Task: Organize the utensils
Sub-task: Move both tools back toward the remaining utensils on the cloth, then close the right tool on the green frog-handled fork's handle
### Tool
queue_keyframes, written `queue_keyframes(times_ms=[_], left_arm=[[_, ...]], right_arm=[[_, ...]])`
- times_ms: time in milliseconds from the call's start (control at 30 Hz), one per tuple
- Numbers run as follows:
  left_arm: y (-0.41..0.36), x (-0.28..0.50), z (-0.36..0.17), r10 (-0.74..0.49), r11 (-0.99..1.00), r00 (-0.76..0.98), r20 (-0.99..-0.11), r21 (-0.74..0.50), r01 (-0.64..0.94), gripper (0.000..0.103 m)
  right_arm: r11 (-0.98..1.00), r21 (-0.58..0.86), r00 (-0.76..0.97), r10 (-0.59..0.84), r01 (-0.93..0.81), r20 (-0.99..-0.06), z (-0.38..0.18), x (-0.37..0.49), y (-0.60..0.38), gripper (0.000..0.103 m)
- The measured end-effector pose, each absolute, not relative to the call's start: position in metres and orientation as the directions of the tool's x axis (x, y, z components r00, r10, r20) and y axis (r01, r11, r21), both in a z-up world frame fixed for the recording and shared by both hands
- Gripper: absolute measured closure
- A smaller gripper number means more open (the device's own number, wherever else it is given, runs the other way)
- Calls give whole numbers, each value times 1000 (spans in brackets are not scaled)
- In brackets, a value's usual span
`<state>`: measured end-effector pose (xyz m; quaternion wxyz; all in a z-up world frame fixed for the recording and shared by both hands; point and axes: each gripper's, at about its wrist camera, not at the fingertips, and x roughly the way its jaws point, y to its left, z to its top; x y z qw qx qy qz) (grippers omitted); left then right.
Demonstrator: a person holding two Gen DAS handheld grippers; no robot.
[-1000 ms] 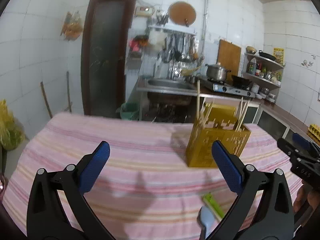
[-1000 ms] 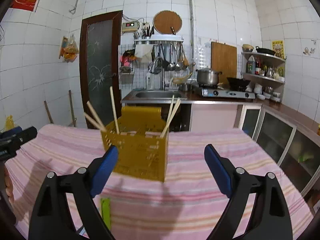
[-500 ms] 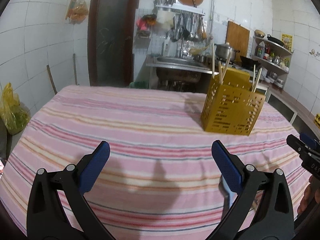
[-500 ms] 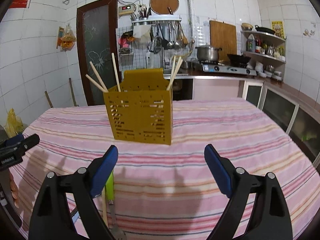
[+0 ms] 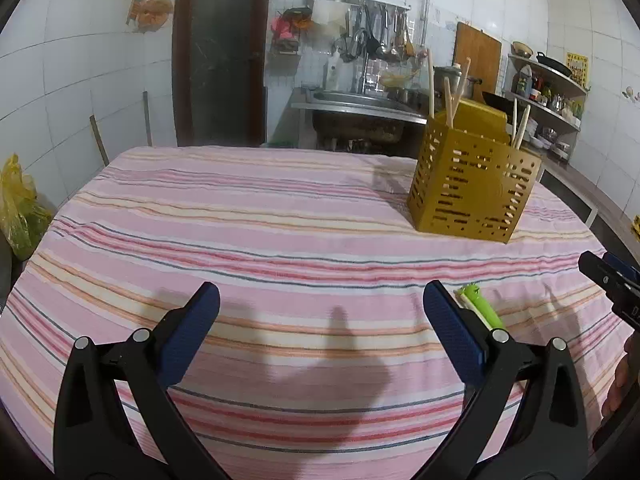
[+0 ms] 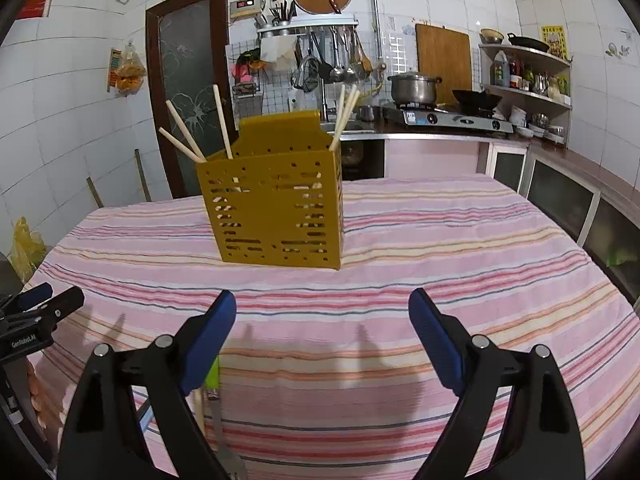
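On striped tablecloth (image 5: 280, 216): yellow holder (image 6: 276, 208) | tiled kitchen | both tongs spread, seemingly empty

A counter covered in a pink striped cloth (image 5: 280, 216) carries a yellow perforated plastic utensil holder (image 6: 276, 208), standing upright beyond the fingers with wooden chopsticks (image 6: 182, 134) in it. A green-handled utensil (image 5: 478, 306) lies flat on the cloth, just beside the left gripper's right finger (image 5: 452, 330).

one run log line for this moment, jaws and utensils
left gripper: jaws open, empty | right gripper: jaws open, empty | green-handled utensil: on cloth | yellow holder: chopsticks inside
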<state>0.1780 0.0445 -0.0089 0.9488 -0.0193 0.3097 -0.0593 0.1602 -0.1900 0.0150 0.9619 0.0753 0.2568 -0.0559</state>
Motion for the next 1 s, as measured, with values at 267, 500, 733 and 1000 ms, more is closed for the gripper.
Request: queue_keyframes(times_ms=[267, 500, 733, 1000], left_arm=[[39, 183, -24, -118, 993, 777, -619, -64, 100, 5], [32, 194, -35, -114, 993, 736, -667, -64, 96, 5], [37, 200, -43, -103, 995, 700, -706, -75, 71, 5], [37, 201, -47, -105, 995, 688, -718, -80, 68, 5]], right_arm=[[983, 111, 841, -64, 146, -538, 6, 168, -187, 17], [994, 84, 778, -4, 73, -628, -5, 184, -168, 18], [999, 43, 689, 43, -17, -723, -27, 208, -140, 31], [996, 72, 654, 90, -54, -751, -27, 214, -126, 48]])
